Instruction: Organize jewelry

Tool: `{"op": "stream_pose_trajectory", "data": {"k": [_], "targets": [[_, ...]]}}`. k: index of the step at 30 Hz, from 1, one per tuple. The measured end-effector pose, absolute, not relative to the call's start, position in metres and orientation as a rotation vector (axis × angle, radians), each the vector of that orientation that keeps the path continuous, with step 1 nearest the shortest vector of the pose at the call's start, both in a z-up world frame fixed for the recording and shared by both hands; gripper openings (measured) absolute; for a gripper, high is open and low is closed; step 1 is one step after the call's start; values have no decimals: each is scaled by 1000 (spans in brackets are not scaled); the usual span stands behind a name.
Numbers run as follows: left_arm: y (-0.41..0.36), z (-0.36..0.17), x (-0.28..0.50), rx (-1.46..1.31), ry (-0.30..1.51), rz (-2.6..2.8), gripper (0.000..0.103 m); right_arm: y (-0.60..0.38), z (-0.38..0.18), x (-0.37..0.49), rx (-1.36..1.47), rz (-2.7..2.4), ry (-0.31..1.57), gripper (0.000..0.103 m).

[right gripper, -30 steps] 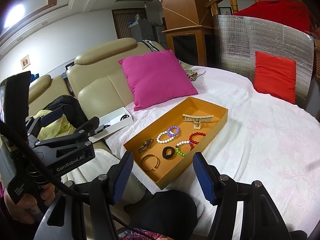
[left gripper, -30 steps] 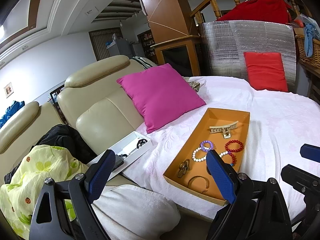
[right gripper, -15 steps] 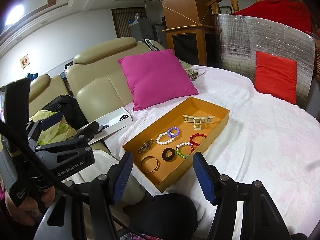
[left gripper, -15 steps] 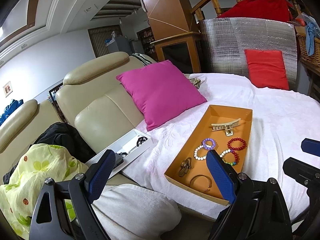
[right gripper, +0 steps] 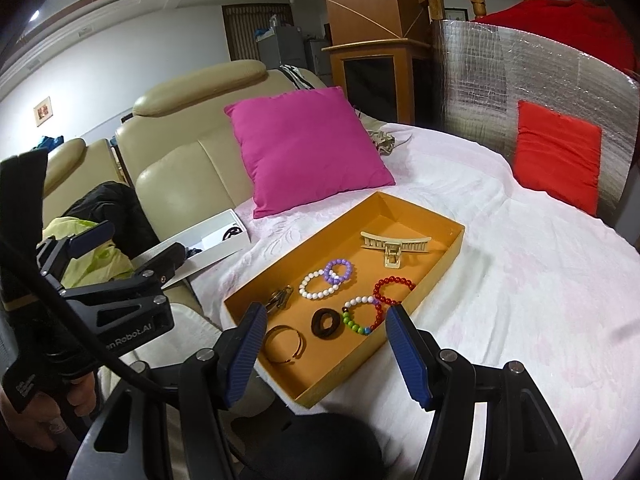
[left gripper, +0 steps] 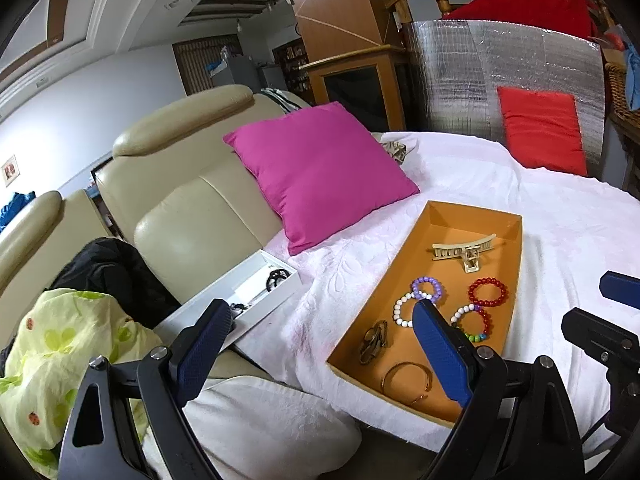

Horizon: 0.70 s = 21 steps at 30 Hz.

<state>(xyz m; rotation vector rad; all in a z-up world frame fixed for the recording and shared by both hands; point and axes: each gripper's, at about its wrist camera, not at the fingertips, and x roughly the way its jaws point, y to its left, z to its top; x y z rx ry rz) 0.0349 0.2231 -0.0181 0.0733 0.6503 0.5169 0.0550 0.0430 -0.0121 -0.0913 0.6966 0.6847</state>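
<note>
Both tongs, L (left gripper: pixel 316 344) & R (right gripper: pixel 326 348), are held agape w/ nothing gripped, short of the orange tray (right gripper: pixel 424 280) on the bed where bracelets (right gripper: pixel 394 290) & hair clip (right gripper: pixel 394 246) are laid; early or late stage can't be settled.

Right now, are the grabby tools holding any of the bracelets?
No. The left tool and the right tool are both open and empty; the bracelets lie in the orange tray.
</note>
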Motion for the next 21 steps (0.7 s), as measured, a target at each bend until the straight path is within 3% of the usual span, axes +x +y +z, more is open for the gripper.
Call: {"op": "stream_pose_trajectory", "data": {"k": [21], "targets": [[265, -63, 111, 14, 757, 482, 92, 81, -58, 142, -58, 635, 795, 66]]}}
